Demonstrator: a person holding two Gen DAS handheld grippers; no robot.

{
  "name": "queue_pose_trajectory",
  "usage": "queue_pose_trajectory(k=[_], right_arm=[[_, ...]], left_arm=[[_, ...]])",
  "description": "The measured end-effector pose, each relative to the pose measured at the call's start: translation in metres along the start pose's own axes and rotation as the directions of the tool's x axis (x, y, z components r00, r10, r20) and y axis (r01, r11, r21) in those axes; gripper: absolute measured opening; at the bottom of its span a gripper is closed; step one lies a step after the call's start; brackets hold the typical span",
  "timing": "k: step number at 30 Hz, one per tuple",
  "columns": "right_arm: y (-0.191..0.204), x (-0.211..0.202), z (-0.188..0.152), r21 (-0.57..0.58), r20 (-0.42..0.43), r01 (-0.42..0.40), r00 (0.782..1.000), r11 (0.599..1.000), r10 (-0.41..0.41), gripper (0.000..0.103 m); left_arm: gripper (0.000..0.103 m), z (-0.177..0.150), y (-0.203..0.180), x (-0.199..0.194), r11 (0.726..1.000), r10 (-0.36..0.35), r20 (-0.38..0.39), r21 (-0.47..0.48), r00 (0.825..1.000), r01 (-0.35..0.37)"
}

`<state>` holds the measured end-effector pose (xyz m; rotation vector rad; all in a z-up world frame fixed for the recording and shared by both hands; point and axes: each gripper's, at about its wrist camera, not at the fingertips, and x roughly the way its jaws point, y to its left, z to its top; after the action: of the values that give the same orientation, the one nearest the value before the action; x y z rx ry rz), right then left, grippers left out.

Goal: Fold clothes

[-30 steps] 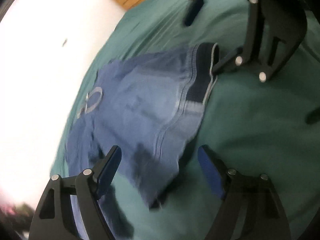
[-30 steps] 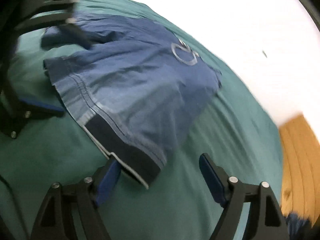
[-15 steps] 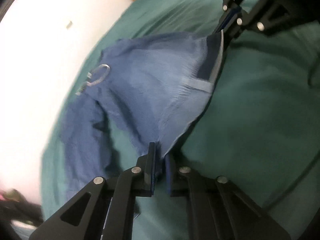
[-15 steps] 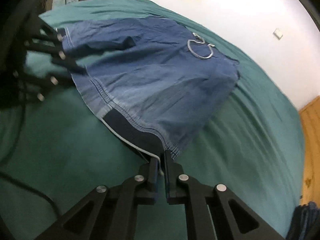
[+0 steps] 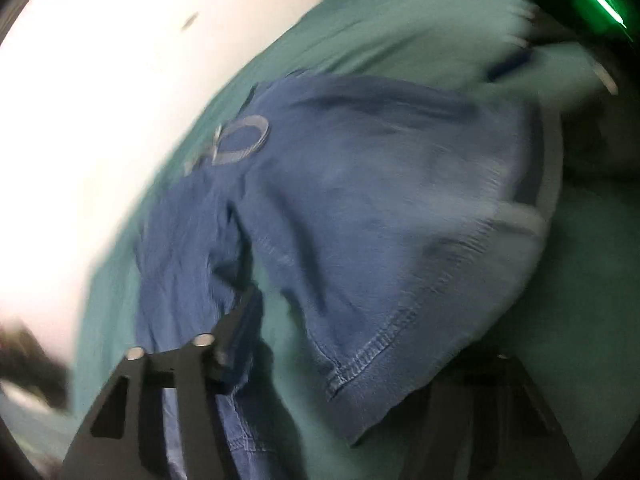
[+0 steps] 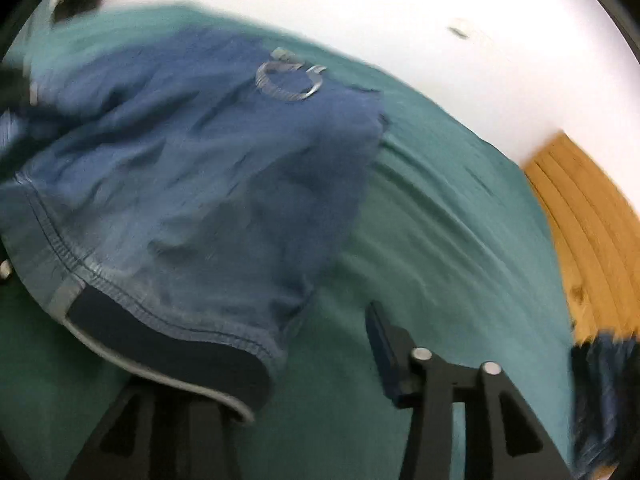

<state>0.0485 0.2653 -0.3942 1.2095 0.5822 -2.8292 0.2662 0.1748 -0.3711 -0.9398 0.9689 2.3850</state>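
Observation:
A blue denim garment with a silver ring print lies on the green sheet; it also shows in the right wrist view, with its dark waistband nearest. My left gripper is open, its left finger in sight and its right finger under the garment's hem. My right gripper is open, its right finger bare over the sheet and its left finger hidden under the waistband. Both views are blurred.
The green sheet covers the bed. A white wall runs behind it, with wooden boards at the right. Another dark blue cloth lies at the right edge. The other gripper shows dimly at the top right.
Both grippers were shut on the garment's near edge half a second ago; now both are open and the garment has dropped onto the sheet, draped over the fingers.

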Motion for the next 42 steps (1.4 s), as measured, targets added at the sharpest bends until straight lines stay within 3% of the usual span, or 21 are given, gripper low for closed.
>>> queue_pose_trajectory(k=[3,5,6,7,8,9,10,12,17,20,22,24,25,26,27,28,31,36,38,40,42], right_arm=[[-0.007,0.000,0.009,0.099,0.009,0.068,0.998,0.993,-0.070,0.049],[-0.001,0.015,0.009,0.107,-0.042,0.108,0.994,0.988,-0.104,0.066],[0.002,0.024,0.008,0.114,-0.068,0.098,0.994,0.989,-0.090,0.066],[0.005,0.032,0.007,0.122,-0.092,0.083,0.993,0.989,-0.072,0.058],[0.002,0.032,0.009,0.141,-0.087,0.064,0.995,0.988,-0.052,0.024],[-0.001,0.030,0.012,0.161,-0.077,0.045,0.997,0.986,-0.033,0.008],[-0.005,0.028,0.015,0.182,-0.066,0.025,0.998,0.983,-0.013,0.002],[-0.012,0.023,0.020,0.221,-0.043,-0.014,0.999,0.975,0.025,0.002],[-0.051,-0.014,0.039,0.288,0.040,0.055,0.997,0.956,-0.069,0.002],[-0.056,0.009,0.031,0.211,-0.048,0.085,0.996,0.974,-0.077,0.002],[-0.053,0.043,0.018,0.164,-0.202,0.019,0.979,0.986,0.014,0.003],[-0.049,0.046,0.011,0.108,-0.224,0.025,0.974,0.994,0.000,0.003],[-0.047,0.042,0.011,0.080,-0.210,0.031,0.978,0.996,-0.014,0.003],[-0.039,0.031,0.015,0.049,-0.166,-0.008,0.986,0.999,0.016,0.007],[-0.030,0.019,0.019,0.015,-0.118,-0.055,0.991,0.998,0.056,0.009],[-0.020,0.006,0.024,-0.021,-0.072,-0.100,0.993,0.995,0.098,0.018],[0.026,-0.017,0.044,-0.105,0.036,-0.264,0.962,0.959,0.269,0.071],[0.131,-0.017,0.084,-0.204,0.112,-0.430,0.882,0.879,0.458,0.071],[0.168,-0.012,0.091,-0.245,0.127,-0.417,0.881,0.875,0.455,0.071],[0.199,0.012,0.094,-0.299,0.062,-0.390,0.903,0.871,0.426,0.074],[0.220,0.037,0.092,-0.330,-0.017,-0.398,0.909,0.856,0.416,0.048]], left_arm=[[0.038,-0.002,0.008,-0.006,0.999,0.013,-0.001,-0.052,1.000,-0.013],[0.038,-0.008,0.008,-0.011,0.998,0.021,0.001,-0.051,1.000,-0.021],[0.038,-0.015,0.005,-0.017,0.999,0.019,-0.011,-0.039,1.000,-0.020],[0.037,-0.024,0.001,-0.023,1.000,0.018,-0.024,-0.025,1.000,-0.019],[0.034,-0.032,-0.002,-0.029,1.000,0.017,-0.036,-0.011,0.999,-0.018],[0.022,-0.035,-0.004,-0.030,1.000,0.012,-0.040,-0.006,0.999,-0.012],[0.015,-0.036,-0.005,-0.030,1.000,0.006,-0.043,-0.003,0.999,-0.006],[0.006,-0.031,-0.001,-0.027,0.999,-0.007,-0.029,-0.033,1.000,0.006],[0.004,-0.009,0.010,-0.034,0.993,-0.023,0.058,-0.116,0.998,0.029],[0.004,0.000,0.006,-0.034,0.991,-0.054,0.028,-0.124,0.998,0.057],[0.009,0.000,0.001,-0.028,0.995,-0.030,-0.024,-0.094,0.999,0.027],[0.018,-0.015,0.000,-0.036,0.999,0.016,-0.059,-0.028,0.998,-0.018],[0.028,-0.023,0.002,-0.040,0.999,0.034,-0.070,0.014,0.997,-0.033],[0.055,-0.034,0.005,-0.044,0.997,0.046,-0.077,0.066,0.996,-0.041],[0.068,-0.049,0.013,-0.051,0.990,0.068,-0.072,0.126,0.995,-0.059],[0.071,-0.063,0.023,-0.057,0.983,0.095,-0.064,0.162,0.993,-0.084],[0.077,-0.100,0.061,-0.057,0.957,0.173,-0.073,0.247,0.982,-0.150],[0.086,-0.138,0.105,-0.011,0.916,0.200,-0.127,0.376,0.972,-0.140],[0.101,-0.136,0.118,0.000,0.926,0.176,-0.113,0.355,0.978,-0.126],[0.103,-0.132,0.130,0.008,0.945,0.137,-0.118,0.313,0.984,-0.094],[0.103,-0.125,0.141,0.022,0.964,0.072,-0.136,0.263,0.988,-0.034]])
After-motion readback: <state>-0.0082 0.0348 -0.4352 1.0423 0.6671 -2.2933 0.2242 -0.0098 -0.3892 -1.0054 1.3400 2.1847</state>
